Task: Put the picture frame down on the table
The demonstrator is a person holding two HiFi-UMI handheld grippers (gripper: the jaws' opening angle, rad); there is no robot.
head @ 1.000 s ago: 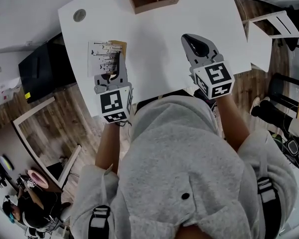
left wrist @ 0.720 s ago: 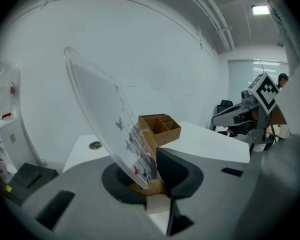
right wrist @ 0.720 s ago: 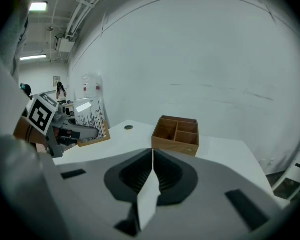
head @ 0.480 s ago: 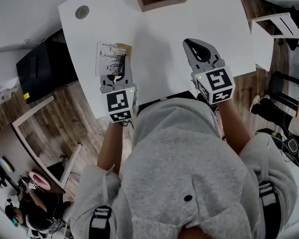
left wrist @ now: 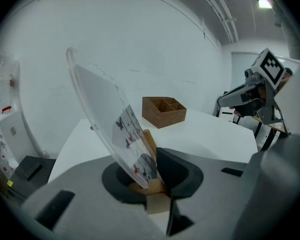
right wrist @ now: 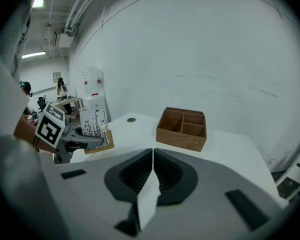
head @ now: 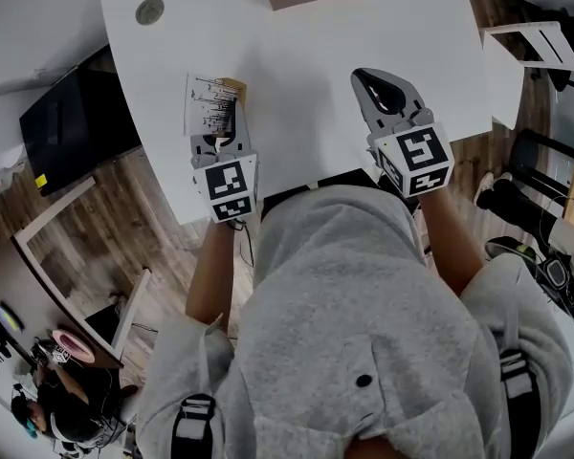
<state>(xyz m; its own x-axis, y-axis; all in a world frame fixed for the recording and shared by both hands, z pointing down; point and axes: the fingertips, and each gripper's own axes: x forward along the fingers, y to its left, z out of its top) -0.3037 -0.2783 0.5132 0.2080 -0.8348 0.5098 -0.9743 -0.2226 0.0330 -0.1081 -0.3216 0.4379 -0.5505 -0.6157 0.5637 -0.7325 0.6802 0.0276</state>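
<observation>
Picture frame (left wrist: 112, 123), one, perhaps touching table (head: 316, 84)

A white worktop (head: 297, 94) spreads beneath and ahead of both pairs of jaws. It has a round grey grommet (head: 149, 10) near its far corner, ahead and to the left of the left jaws. A wooden compartment box (right wrist: 182, 128) stands ahead of the right jaws, slightly to their right, and a plain white wall (right wrist: 215, 59) rises beyond it. A ceiling strip light (right wrist: 38, 3) glows high to the left of the right jaws. Left of the left jaws, a black cabinet (head: 77, 122) sits on wood-plank floor (head: 124, 218). A small white side table (head: 536, 41) stands right of the right jaws.
</observation>
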